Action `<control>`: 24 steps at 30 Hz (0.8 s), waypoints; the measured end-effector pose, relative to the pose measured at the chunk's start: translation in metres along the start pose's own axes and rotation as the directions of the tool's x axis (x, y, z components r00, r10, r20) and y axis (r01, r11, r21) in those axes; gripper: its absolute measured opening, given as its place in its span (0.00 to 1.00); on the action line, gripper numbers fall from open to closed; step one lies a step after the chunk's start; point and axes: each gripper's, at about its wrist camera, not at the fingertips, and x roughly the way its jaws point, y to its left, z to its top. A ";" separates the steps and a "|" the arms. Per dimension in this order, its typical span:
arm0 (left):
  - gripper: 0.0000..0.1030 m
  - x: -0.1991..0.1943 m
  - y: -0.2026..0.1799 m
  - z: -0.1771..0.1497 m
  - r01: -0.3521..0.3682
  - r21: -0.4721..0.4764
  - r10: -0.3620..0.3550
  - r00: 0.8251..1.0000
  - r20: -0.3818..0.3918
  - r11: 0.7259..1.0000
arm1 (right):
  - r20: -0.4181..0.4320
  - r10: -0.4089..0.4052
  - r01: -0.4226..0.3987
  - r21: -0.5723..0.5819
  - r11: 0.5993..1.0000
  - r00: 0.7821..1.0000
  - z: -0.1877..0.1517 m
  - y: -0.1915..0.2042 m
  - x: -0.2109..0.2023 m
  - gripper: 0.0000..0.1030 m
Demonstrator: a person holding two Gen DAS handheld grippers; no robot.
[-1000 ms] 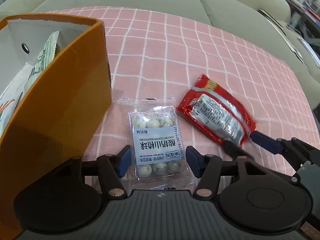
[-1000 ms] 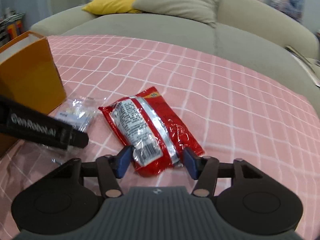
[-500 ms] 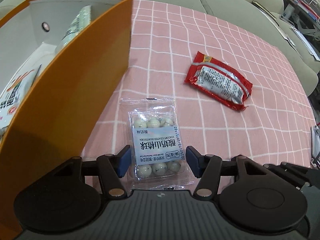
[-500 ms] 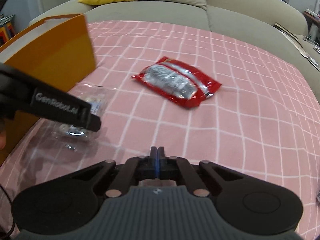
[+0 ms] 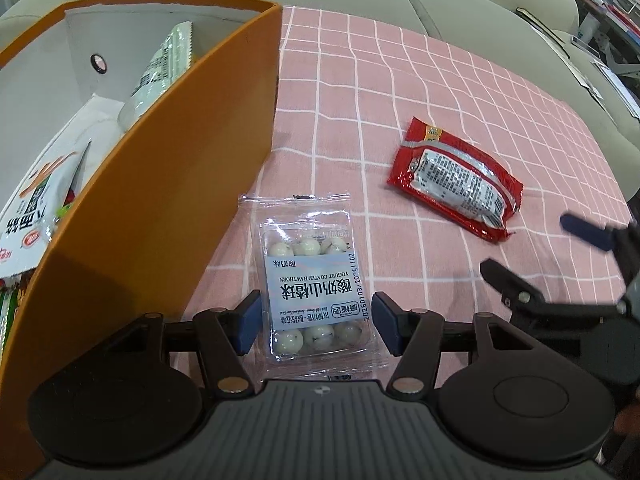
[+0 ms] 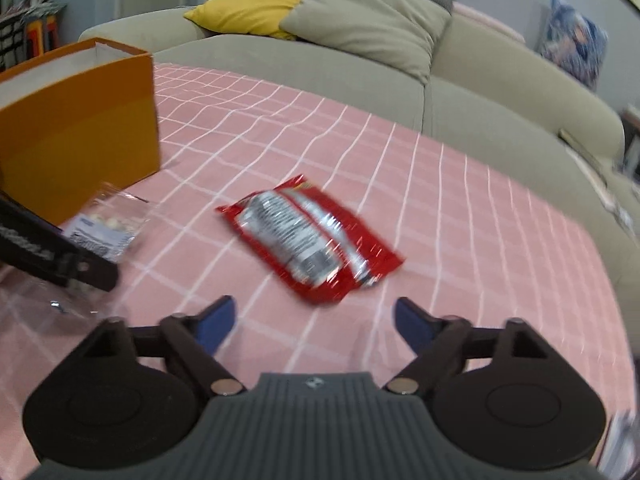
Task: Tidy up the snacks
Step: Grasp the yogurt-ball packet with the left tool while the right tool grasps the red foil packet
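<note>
A clear packet of yogurt-coated hawthorn balls (image 5: 310, 280) sits between the blue pads of my left gripper (image 5: 316, 322), which is shut on its sides, right beside the orange box (image 5: 160, 200). The box is white inside and holds several snack packets (image 5: 40, 208). A red and silver snack packet (image 5: 456, 190) lies flat on the pink checked cloth (image 5: 360, 100). My right gripper (image 6: 314, 320) is short of the red packet (image 6: 312, 236); its jaws are opening wide with nothing between them. A left gripper finger (image 6: 60, 256) partly covers the clear packet (image 6: 106, 228).
A beige sofa (image 6: 480, 80) runs behind the cloth, with a yellow cushion (image 6: 256, 4) and a beige pillow (image 6: 368, 12) on it. Papers and magazines (image 5: 600, 76) lie at the far right. The right gripper (image 5: 536, 250) shows at the left wrist view's right edge.
My right gripper stood around the red packet, then drew back and shut on nothing; now it is wide open and nearer again. My left gripper shifted along the box with the clear packet.
</note>
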 end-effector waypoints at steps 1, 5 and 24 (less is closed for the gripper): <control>0.65 0.001 -0.001 0.002 0.001 0.002 -0.001 1.000 -0.002 1.000 | 0.011 0.002 -0.002 -0.016 1.000 1.000 0.003 -0.004 0.004 0.94; 0.65 0.005 -0.004 0.009 0.000 0.008 0.000 1.000 -0.009 1.000 | 0.024 0.039 -0.037 -0.064 0.997 0.999 0.018 -0.017 0.024 0.96; 0.65 0.010 0.002 0.015 0.028 -0.032 -0.029 0.999 -0.032 0.999 | -0.040 0.171 -0.168 0.074 0.983 0.984 0.025 -0.015 0.055 0.71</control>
